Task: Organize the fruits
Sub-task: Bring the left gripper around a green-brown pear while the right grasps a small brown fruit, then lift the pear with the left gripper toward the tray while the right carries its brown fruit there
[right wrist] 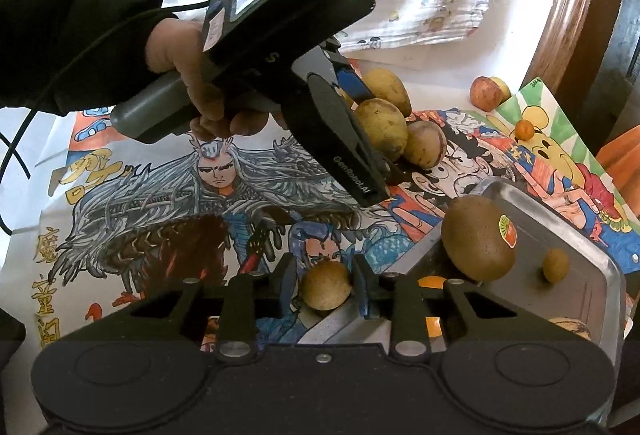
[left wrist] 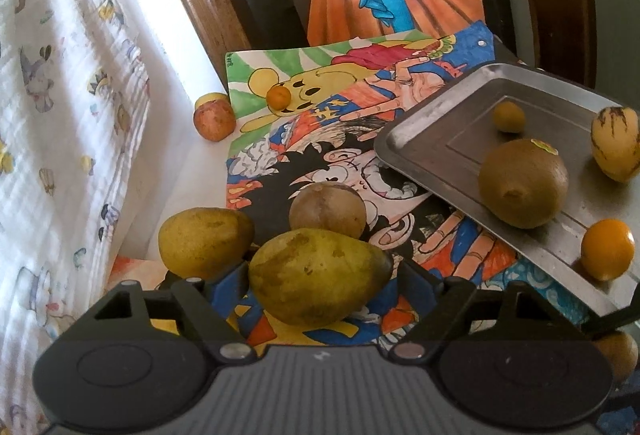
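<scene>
Left gripper [left wrist: 320,275] sits around a yellow-green pear [left wrist: 318,277]: blue-padded fingers [left wrist: 224,285] flank it on both sides, pear fills the gap between them. Cannot tell whether the pads actually press the skin or just bracket it. In the right wrist view the same tool [right wrist: 380,139] angles down onto the fruit cluster, held by a hand [right wrist: 188,75] in a black sleeve [right wrist: 72,35].

Second pear [left wrist: 206,241] lies just left of the first, touching or nearly so. Round brown fruit [left wrist: 327,211] sits just beyond, on the cartoon drawings [left wrist: 320,139] that cover the table.

Right gripper [right wrist: 326,285] is clamped on a small round tan fruit [right wrist: 326,285], both fingers against its sides, right at the near left edge of the metal tray [right wrist: 592,235].

Tray is on the right of the scene. On it: large kiwi [left wrist: 522,183] with a sticker, small brown fruit [left wrist: 508,117] farther back, striped yellow fruit [left wrist: 616,143] at the right edge, orange citrus [left wrist: 607,249] at the near side.

Off the tray, far left: reddish apple [left wrist: 214,117] on the white surface, tiny orange fruit [left wrist: 279,98] on the drawing just right of it. Both well apart from either tool
</scene>
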